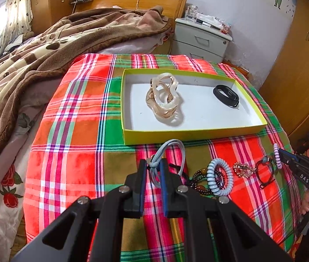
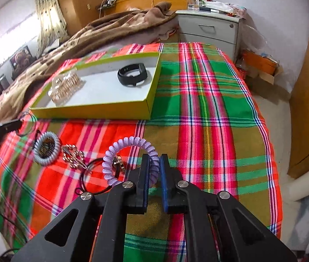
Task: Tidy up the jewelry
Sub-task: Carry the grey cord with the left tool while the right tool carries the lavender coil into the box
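The left gripper [image 1: 153, 166] pinches a thin pale-blue elastic hair tie [image 1: 171, 150], its loop standing above the plaid cloth [image 1: 71, 131]. The right gripper [image 2: 153, 163] clamps a glossy lilac spiral coil tie [image 2: 128, 145]. A light-blue coil [image 1: 219, 178], dark beads [image 1: 200, 174] and a gold clip [image 1: 244, 169] lie beside them. The shallow yellow box [image 1: 189, 133] holds a translucent curvy claw clip [image 1: 165, 97] and a black band [image 1: 226, 95].
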The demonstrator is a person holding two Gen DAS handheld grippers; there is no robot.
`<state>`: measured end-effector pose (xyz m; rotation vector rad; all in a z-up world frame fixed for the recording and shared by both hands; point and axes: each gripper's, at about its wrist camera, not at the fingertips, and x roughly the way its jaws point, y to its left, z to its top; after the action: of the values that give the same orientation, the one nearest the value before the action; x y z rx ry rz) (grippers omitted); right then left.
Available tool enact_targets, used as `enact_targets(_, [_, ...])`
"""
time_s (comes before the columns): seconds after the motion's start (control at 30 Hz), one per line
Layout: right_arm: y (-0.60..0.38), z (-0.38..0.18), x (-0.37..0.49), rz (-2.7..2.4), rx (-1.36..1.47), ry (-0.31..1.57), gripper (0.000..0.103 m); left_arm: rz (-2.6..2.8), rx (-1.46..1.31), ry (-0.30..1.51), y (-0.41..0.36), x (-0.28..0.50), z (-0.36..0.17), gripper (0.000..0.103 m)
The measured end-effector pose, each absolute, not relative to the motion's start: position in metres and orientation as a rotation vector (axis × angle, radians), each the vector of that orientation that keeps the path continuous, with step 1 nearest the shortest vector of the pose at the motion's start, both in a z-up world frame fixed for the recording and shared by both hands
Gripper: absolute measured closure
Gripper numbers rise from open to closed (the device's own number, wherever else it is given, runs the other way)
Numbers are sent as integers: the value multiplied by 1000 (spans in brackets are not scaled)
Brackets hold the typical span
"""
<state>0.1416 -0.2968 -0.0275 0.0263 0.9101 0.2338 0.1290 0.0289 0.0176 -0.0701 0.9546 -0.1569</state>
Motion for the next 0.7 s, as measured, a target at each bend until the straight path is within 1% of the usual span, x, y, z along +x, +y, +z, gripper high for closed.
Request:
enact_targets(0.3, [-299,-3,143,247,72,852,94,-184,-85,924,24,137,38,91])
enact_targets(0.7, [-283,21,181,275,74,821,94,-280,-122,935,-3,200,53,91])
